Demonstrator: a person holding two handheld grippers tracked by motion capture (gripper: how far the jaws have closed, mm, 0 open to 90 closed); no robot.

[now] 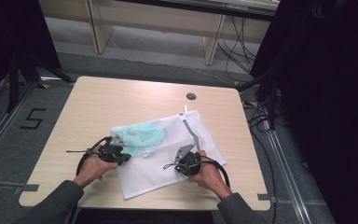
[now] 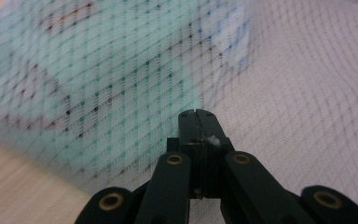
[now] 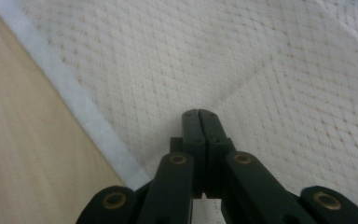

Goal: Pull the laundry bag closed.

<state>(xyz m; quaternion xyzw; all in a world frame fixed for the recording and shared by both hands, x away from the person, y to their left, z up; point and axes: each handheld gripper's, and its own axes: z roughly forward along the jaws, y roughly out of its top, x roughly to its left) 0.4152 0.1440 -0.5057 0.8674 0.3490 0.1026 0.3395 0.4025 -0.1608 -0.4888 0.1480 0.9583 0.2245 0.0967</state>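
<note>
Mesh bag [image 1: 168,149]: white, flat on the bench, lying at a slant near the person's edge; its zipper strip [image 1: 191,130] runs along the side farthest from the left claw.
Contents: mint-green cloth [image 1: 142,135] inside the bag, bunched in the corner nearest the left claw; seen through the mesh in the left gripper view [image 2: 98,79].
Left claw [image 1: 121,156]: at the bag's left edge, just beside the green cloth; jaws pressed together with a bit of white mesh caught between the tips [image 2: 196,114].
Right claw [image 1: 182,164]: over the bag's near-right part; jaws closed, tips [image 3: 199,114] on or just above the plain mesh, cannot tell which; nothing visibly pinched.
Bag hem [image 3: 84,116]: white band, just left of the right claw's tips.
Bench [image 1: 98,107]: light wood, bare beyond the bag; small round grommet [image 1: 191,96] past the bag's far corner.
</note>
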